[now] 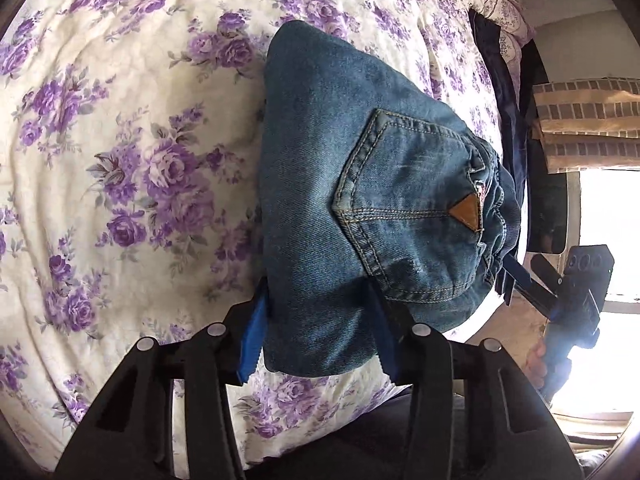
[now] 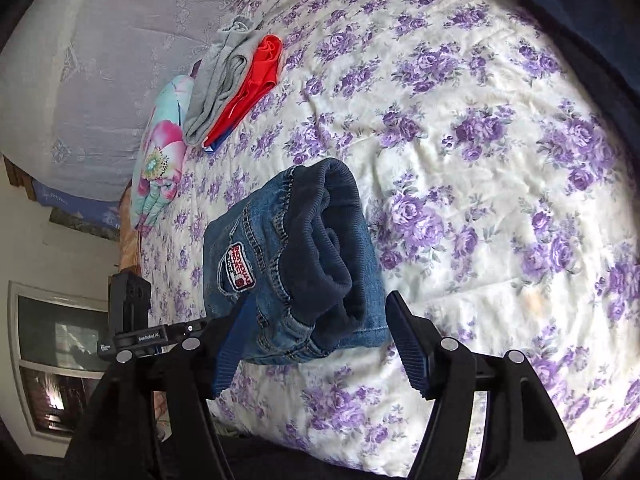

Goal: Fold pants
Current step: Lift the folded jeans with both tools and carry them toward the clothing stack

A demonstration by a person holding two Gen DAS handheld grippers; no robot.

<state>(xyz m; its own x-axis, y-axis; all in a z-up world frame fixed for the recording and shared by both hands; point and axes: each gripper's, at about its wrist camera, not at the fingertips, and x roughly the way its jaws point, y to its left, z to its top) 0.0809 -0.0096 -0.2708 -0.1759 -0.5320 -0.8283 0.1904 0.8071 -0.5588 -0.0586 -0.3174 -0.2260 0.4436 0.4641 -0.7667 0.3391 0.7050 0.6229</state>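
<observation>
The pants are blue jeans (image 1: 360, 200), folded into a thick bundle and held above the floral bed cover. In the left wrist view a back pocket with a brown triangle patch faces me. My left gripper (image 1: 316, 332) is shut on the bundle's near edge. In the right wrist view the jeans (image 2: 296, 264) show the dark elastic waistband and a sewn badge. My right gripper (image 2: 312, 344) is shut on the waistband end. The right gripper also shows in the left wrist view (image 1: 516, 276) at the far side of the bundle.
The bed cover (image 2: 480, 160) is white with purple roses. Folded grey (image 2: 220, 80) and red (image 2: 256, 84) clothes lie beside a flowered pillow (image 2: 164, 152) at the far left. A dark garment (image 1: 500, 92) hangs at the bed edge near a window.
</observation>
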